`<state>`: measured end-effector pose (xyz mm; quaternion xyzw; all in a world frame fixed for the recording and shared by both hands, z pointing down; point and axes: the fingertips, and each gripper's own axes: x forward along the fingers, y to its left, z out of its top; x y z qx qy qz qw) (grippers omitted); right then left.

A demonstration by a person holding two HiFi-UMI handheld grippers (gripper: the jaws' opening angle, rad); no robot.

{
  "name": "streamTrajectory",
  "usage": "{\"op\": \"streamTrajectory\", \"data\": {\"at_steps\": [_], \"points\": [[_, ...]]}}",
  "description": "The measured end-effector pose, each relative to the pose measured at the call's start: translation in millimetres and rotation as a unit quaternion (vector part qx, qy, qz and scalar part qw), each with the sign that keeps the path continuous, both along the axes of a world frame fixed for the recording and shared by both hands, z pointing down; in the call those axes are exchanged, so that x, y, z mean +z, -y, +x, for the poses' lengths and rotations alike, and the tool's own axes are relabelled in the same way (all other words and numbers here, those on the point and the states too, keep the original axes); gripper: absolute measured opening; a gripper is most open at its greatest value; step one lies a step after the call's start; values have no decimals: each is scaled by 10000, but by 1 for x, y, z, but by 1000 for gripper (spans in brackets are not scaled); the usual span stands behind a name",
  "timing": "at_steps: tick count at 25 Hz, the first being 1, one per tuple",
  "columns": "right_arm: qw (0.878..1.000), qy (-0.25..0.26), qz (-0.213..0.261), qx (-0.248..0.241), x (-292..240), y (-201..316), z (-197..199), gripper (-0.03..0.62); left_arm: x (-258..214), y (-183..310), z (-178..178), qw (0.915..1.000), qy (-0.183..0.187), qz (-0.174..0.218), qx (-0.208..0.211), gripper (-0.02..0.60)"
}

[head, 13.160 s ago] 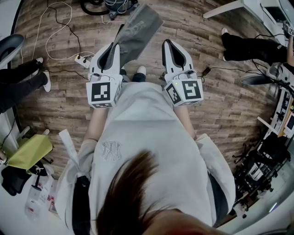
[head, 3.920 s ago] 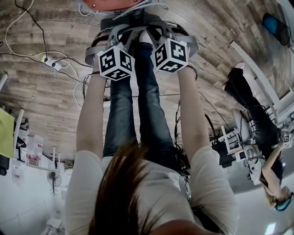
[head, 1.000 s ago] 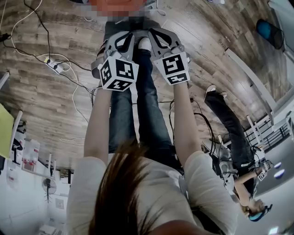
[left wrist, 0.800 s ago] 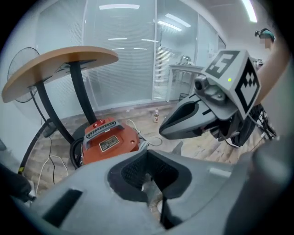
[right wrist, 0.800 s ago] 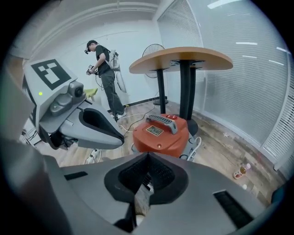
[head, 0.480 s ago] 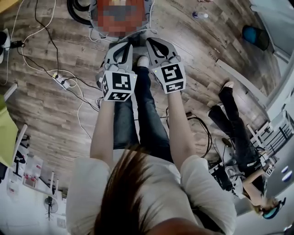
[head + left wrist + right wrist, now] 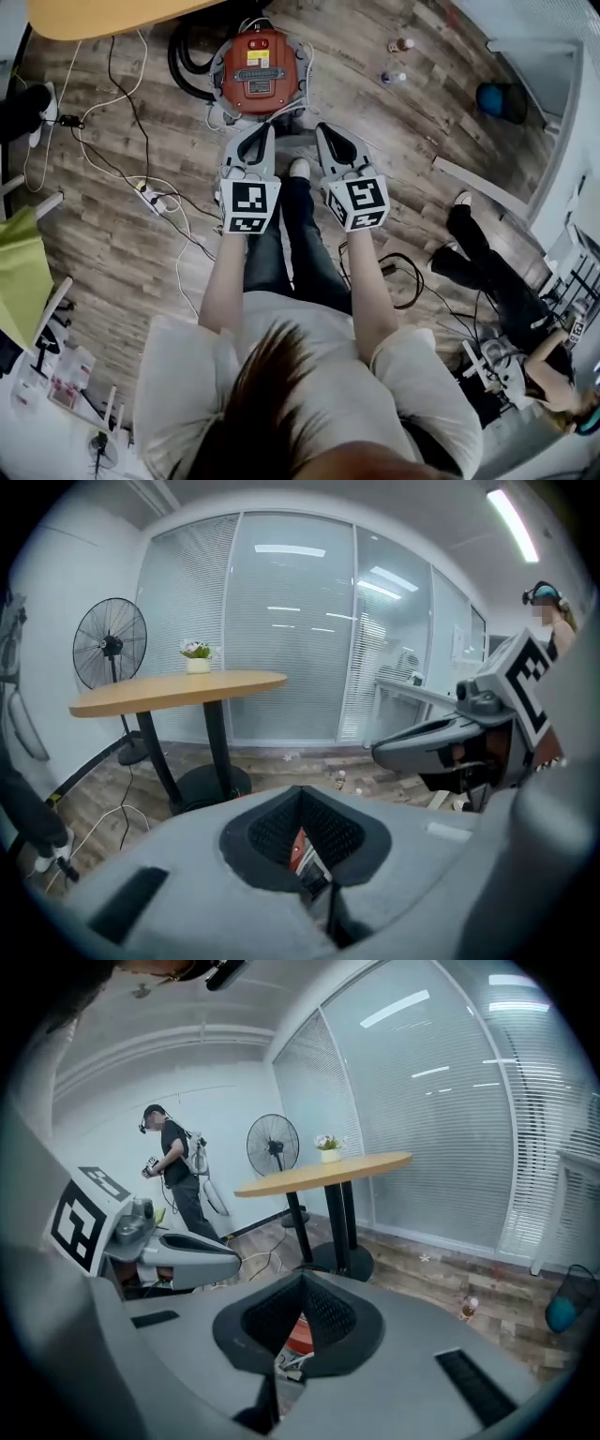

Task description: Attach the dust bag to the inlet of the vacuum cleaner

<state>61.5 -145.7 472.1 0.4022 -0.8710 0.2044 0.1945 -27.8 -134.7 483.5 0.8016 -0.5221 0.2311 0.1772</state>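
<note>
The red vacuum cleaner (image 7: 261, 70) stands on the wood floor, just beyond the person's feet. No dust bag is in view. My left gripper (image 7: 265, 131) and right gripper (image 7: 324, 129) are held side by side above the floor, pointing down toward the vacuum and apart from it. Both are shut with nothing between the jaws. In the left gripper view the jaws (image 7: 302, 791) meet, and a sliver of the red vacuum (image 7: 298, 850) shows through the gap below them. The right gripper view shows the same: jaws (image 7: 302, 1281) shut, with red vacuum (image 7: 298, 1335) behind.
A round wooden table (image 7: 103, 14) stands at the far left on a black base (image 7: 202, 785). A black hose (image 7: 187, 66) curls beside the vacuum. A power strip with cables (image 7: 150, 197) lies to the left, and small bottles (image 7: 398, 45) to the right. Another person (image 7: 497, 281) is at the right.
Both grippers have risen together away from the vacuum. The whole vacuum and the table edge now show beyond their tips, where a second ago the tips were down at it.
</note>
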Motion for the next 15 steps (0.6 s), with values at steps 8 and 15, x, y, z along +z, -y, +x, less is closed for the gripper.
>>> {"op": "streamTrajectory", "data": {"at_steps": [8,15], "points": [[9987,279,414,133,-87,-13,4,3,-85,-1,-5,9987,109,501,77,17],[9948,629,765,220,-162,-14,1,3,-154,-2,-6,9967,-53,805,19,17]]}}
